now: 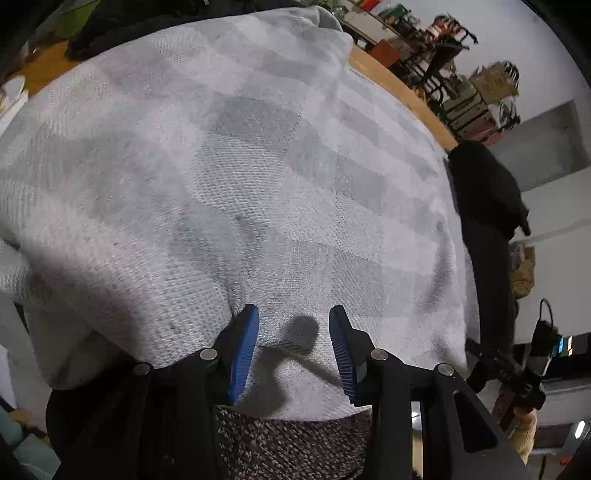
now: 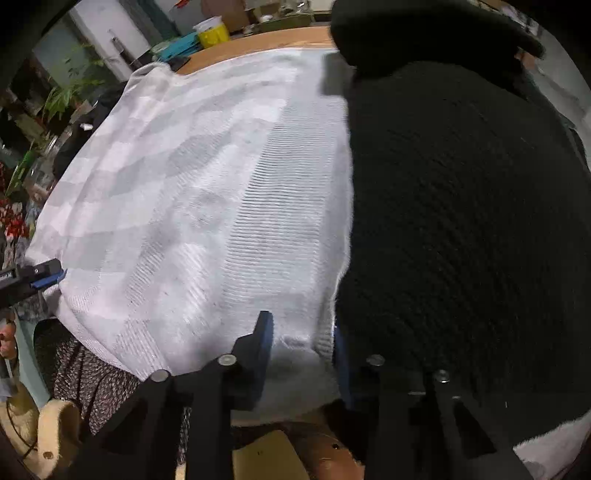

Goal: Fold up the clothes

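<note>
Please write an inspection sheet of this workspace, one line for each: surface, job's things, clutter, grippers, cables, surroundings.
Surface: wooden table top, mostly covered by clothes.
Job's things: white and grey checked knit sweater spread flat; black knit garment lies beside it, overlapping its edge.
Clutter: yellow tub and teal items at the table's far end.
Grippers: left gripper open over the sweater's near hem; right gripper has white knit between its blue pads, contact unclear.
Cables: black cable by a device beyond the table.
Surroundings: green plants, stacked boxes and chairs against white walls.
</note>
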Tool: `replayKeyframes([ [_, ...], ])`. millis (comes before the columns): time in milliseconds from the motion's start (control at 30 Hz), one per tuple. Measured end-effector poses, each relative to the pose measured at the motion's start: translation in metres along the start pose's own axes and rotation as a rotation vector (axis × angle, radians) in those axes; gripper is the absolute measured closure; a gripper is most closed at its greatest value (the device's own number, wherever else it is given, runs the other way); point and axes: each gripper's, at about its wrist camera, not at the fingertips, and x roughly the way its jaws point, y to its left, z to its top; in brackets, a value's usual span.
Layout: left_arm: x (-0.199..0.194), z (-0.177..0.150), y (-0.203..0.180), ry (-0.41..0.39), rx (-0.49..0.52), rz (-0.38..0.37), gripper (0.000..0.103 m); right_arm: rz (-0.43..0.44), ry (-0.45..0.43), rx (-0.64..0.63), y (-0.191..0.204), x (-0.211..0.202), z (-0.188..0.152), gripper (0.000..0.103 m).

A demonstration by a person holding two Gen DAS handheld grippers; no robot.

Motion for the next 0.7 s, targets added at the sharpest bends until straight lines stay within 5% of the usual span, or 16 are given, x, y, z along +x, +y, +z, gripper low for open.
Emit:
replayKeyframes([
  [100, -0.003, -0.001, 0.007, -0.006, -0.038, -0.034, 0.062, -0.027, 0.017, 0.021, 0.003, -0.011, 0.000, 0.070],
  [267, -0.009, -0.001, -0.003, 0.009, -0.029, 0.007, 0.062, 0.052, -0.155, -0.078, 0.033, -0.045, 0.010, 0.067],
  [467, -0.008, -0.006, 0.007, 0.002, -0.047, -0.019, 0.062, -0.026, -0.009, 0.006, 0.019, 0.021, 0.029, 0.070],
  [567, -0.008, -0.006, 0.013, 0.001, -0.076, -0.049, 0.062, 0.019, -0.041, 0.081, -0.004, 0.023, 0.027, 0.077],
  [633, -0.008, -0.005, 0.014, 0.001, -0.080, -0.052, 0.062, 0.049, -0.048, 0.125, -0.022, 0.019, 0.024, 0.100],
  [700, -0.008, -0.006, 0.011, -0.002, -0.063, -0.032, 0.062, 0.078, -0.056, 0.170, -0.040, 0.016, 0.022, 0.103],
])
